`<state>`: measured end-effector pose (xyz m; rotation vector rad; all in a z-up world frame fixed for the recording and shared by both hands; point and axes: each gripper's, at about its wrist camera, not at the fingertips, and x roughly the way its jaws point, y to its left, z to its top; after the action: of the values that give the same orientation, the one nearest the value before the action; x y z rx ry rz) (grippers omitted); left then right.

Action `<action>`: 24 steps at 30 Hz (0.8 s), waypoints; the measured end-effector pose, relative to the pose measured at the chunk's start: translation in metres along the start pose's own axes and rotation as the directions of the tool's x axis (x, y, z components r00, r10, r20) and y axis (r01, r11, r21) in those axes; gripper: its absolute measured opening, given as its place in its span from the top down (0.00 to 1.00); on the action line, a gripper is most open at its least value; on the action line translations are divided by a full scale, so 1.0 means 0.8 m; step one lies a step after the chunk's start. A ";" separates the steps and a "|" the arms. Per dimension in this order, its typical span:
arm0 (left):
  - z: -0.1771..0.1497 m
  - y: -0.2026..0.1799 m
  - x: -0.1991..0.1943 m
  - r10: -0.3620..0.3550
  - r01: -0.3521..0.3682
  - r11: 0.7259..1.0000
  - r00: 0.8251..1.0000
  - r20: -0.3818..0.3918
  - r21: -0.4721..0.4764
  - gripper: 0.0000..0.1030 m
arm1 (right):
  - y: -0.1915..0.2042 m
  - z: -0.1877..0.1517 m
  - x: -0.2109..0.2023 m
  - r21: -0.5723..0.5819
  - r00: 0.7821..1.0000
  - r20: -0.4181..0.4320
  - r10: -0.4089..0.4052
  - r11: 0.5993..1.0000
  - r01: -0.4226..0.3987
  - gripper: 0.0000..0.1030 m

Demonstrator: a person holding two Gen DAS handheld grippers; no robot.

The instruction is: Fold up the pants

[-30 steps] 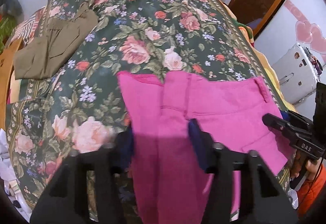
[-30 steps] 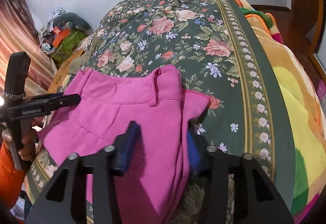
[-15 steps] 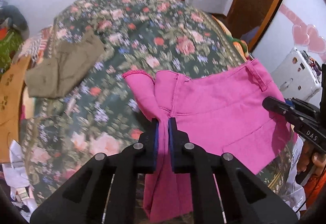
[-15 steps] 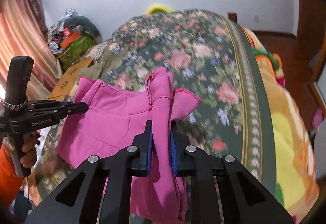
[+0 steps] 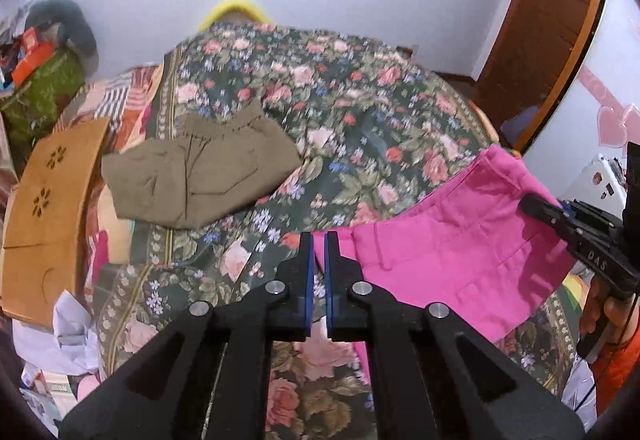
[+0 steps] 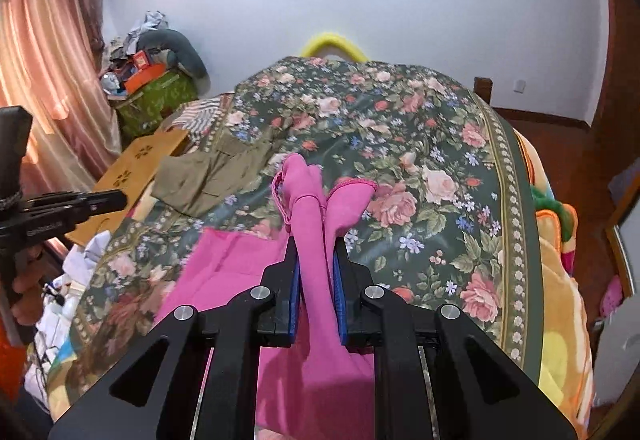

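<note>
The pink pants [image 5: 460,244] hang lifted above the floral bed [image 5: 340,111], held up at both sides of the waistband. My left gripper [image 5: 319,240] is shut on one corner of the waistband; only a thin edge of pink cloth shows between its blue pads. My right gripper [image 6: 316,240] is shut on the other end of the pink pants [image 6: 308,224], with a bunch of cloth sticking up between its fingers. The right gripper also shows at the right of the left wrist view [image 5: 532,205], the left gripper at the left of the right wrist view [image 6: 116,199].
Folded olive-brown shorts [image 5: 196,175] lie on the floral bed's [image 6: 420,143] left side. A wooden board [image 5: 44,207] leans by the left edge. Clutter and a green bag [image 6: 156,99] stand by the curtain. A door [image 5: 548,19] is at the right.
Both grippers closed on the waistband and lifted the pink pants off the bed. The views rose and tilted up, and the pants now hang stretched between the two grippers.
</note>
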<state>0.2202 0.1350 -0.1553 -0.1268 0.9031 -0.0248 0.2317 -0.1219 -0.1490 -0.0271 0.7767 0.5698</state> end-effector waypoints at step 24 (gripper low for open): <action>-0.058 -0.080 0.118 -0.112 0.103 0.994 0.953 -0.280 -0.047 0.36 | -0.081 -0.080 0.024 0.119 0.992 -0.128 0.006 0.993 0.009 0.88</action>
<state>0.2441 0.0596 -0.2500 -0.2055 1.1820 -0.1325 0.2332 -0.1821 -0.2197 0.0468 0.9346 0.5225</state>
